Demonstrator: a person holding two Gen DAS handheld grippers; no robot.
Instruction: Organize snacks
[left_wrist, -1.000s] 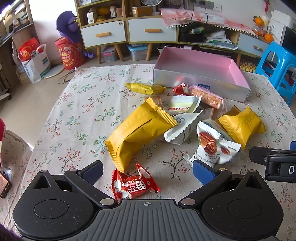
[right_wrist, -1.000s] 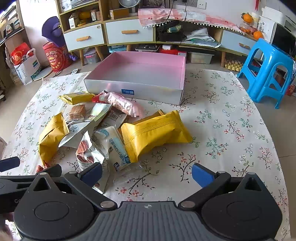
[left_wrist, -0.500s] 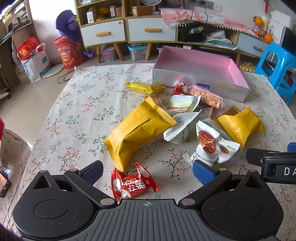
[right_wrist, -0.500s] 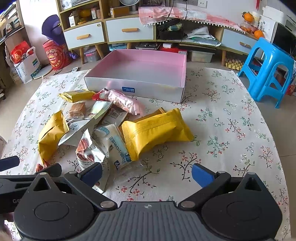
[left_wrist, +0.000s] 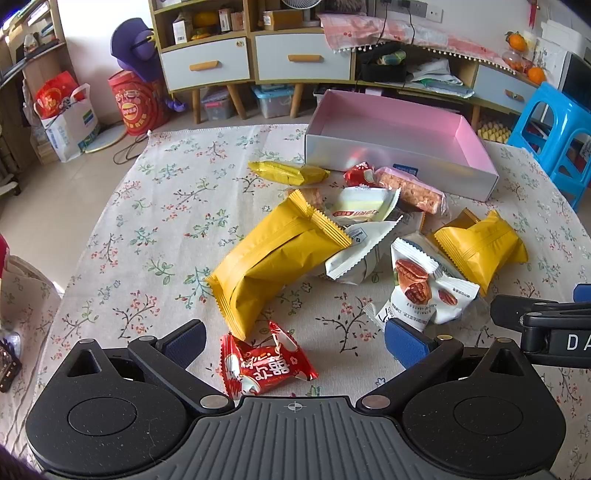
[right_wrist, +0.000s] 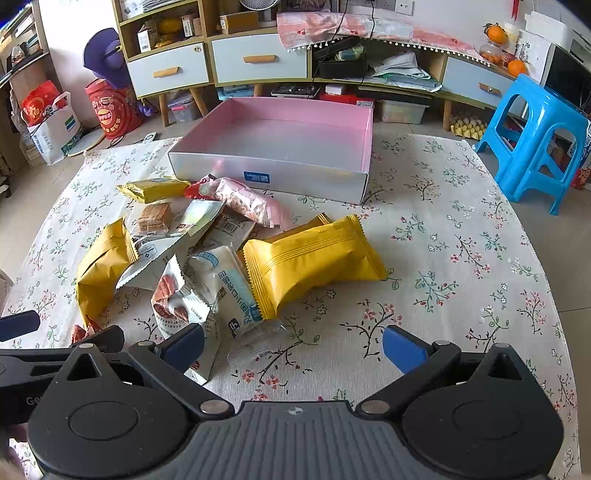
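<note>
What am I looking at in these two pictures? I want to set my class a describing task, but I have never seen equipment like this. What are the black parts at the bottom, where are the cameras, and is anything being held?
No robot here: a person holds a two-finger gripper in each hand, and each gripper carries a wide-angle camera looking forward along its fingers. The black shape with blue pads at the bottom is the gripper itself.

One picture comes from the left gripper, the other from the right gripper. Both are open and hold nothing.

On the floral tablecloth lies a heap of wrapped snacks: two big yellow packets, a nut packet, a small red sweet just in front of the left gripper. Behind them stands an empty pink-lined box, presumably where the snacks go.
</note>
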